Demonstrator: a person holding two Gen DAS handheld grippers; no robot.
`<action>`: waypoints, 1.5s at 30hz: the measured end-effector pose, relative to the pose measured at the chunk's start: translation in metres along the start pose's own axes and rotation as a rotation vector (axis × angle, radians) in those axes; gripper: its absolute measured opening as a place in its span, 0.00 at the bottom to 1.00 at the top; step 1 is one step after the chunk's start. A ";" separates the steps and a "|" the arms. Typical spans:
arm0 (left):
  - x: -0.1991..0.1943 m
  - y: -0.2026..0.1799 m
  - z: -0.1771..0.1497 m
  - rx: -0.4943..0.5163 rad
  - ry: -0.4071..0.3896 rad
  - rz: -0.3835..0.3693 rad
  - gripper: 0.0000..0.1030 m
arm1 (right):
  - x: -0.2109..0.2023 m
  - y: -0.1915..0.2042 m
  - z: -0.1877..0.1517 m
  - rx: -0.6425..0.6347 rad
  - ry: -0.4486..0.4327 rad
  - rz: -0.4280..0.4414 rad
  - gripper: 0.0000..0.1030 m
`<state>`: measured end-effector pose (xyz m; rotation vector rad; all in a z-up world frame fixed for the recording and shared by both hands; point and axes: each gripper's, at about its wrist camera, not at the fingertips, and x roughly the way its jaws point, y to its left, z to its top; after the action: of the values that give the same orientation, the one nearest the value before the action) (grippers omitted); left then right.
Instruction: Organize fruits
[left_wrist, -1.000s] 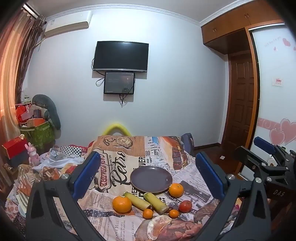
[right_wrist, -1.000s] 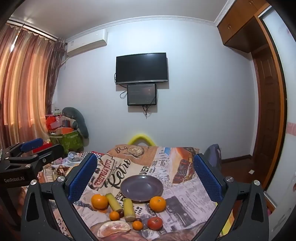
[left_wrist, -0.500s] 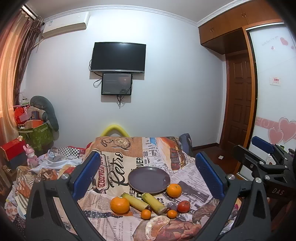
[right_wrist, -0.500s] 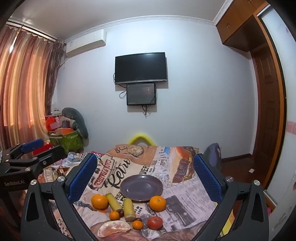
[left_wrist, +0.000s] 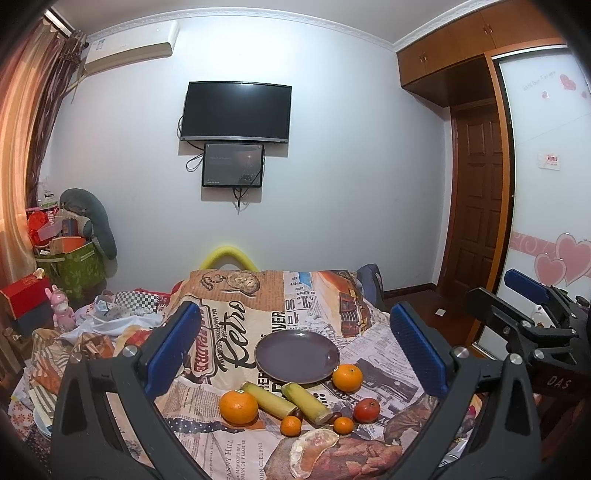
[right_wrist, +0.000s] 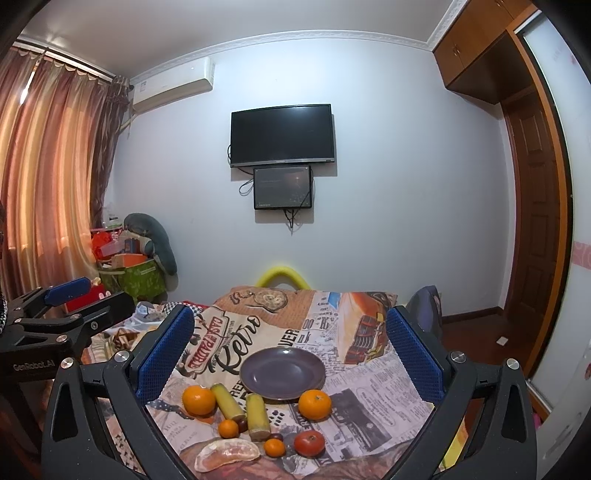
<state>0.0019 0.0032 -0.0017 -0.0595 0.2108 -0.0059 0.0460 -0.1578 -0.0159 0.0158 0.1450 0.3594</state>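
The left tool (left_wrist: 293, 349) hangs above the near edge of the surface (left_wrist: 236, 325) with its blue-padded fingers (left_wrist: 173, 347) spread wide and nothing between them; the right tool (right_wrist: 290, 350) is likewise released and empty, level with it, and each shows at the edge of the other's view. Straight ahead of both, framed between the fingers, sits an empty purple plate (left_wrist: 297, 356) on a cloth (right_wrist: 221, 339) printed with newspaper and "Retro" lettering. The fruit lies nearer the tools than the plate. A large orange (left_wrist: 238, 407) sits toward the left tool's left finger, a second orange (right_wrist: 314, 404) just beside the plate's near right rim. Two yellow-green cane pieces (left_wrist: 304, 402) lie side by side between the oranges, their far ends close to the plate. Nearer still are two small tangerines (right_wrist: 228, 428), a red tomato (right_wrist: 309, 443) on the right, and a peeled pomelo segment (right_wrist: 227, 454) closest to the tools. Small dark fruits beside the cane are too small to tell.
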 end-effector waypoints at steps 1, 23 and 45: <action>0.000 0.001 0.000 0.000 0.000 0.000 1.00 | 0.000 0.000 0.000 0.000 0.000 0.000 1.00; 0.003 -0.005 -0.004 -0.004 0.002 -0.002 1.00 | 0.000 0.001 0.001 -0.001 0.003 0.002 1.00; 0.004 -0.005 -0.004 -0.008 0.004 -0.001 1.00 | 0.001 0.001 0.001 0.000 0.009 0.005 1.00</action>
<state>0.0051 -0.0020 -0.0063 -0.0672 0.2146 -0.0062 0.0467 -0.1565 -0.0148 0.0146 0.1536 0.3646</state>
